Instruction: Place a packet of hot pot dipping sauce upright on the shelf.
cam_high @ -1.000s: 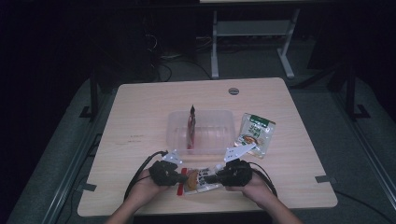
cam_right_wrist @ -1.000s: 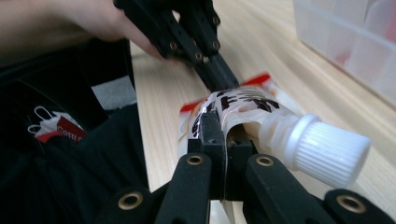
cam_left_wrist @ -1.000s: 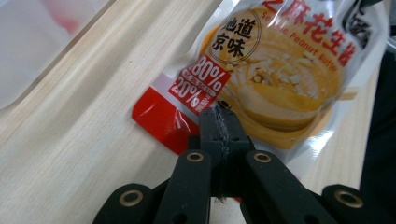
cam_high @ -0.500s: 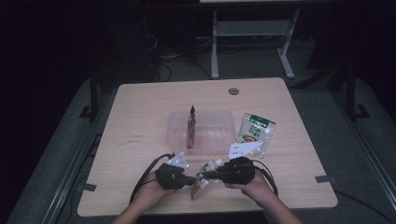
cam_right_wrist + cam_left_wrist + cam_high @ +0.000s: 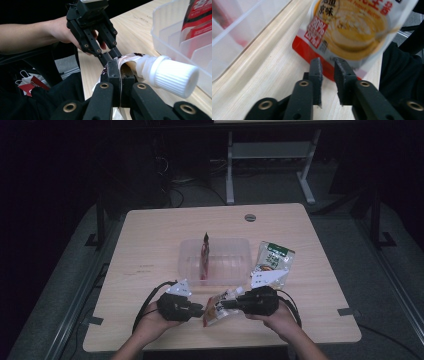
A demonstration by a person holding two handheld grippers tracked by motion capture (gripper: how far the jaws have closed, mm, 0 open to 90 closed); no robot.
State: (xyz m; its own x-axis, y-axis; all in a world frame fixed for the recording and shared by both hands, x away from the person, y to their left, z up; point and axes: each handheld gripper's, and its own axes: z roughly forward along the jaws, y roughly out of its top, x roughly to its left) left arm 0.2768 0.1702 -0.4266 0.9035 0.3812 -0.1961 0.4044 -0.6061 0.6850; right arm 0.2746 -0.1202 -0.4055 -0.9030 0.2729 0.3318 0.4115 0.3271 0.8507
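Observation:
My right gripper (image 5: 120, 72) is shut on the top edge of a spouted food pouch (image 5: 217, 306), right beside its white screw cap (image 5: 172, 75). It holds the pouch tilted just above the table's front edge. The pouch's orange and red printed face (image 5: 352, 32) hangs just past the tips of my left gripper (image 5: 328, 68). Those jaws have just been opening and stand a little apart with nothing between the pads. In the high view the left gripper (image 5: 199, 309) points right at the pouch, facing the right gripper (image 5: 227, 303).
A clear plastic bin (image 5: 235, 265) with dividers sits mid-table, and a red pouch (image 5: 205, 255) stands upright in its left part. A green pouch (image 5: 272, 260) lies on the table (image 5: 150, 245) to the right of the bin. The person's dark clothing borders the front edge.
The pouch lay flat between both grippers; now the right gripper holds it raised and tilted. The left gripper's jaws have parted and no longer clamp the pouch's lower end.

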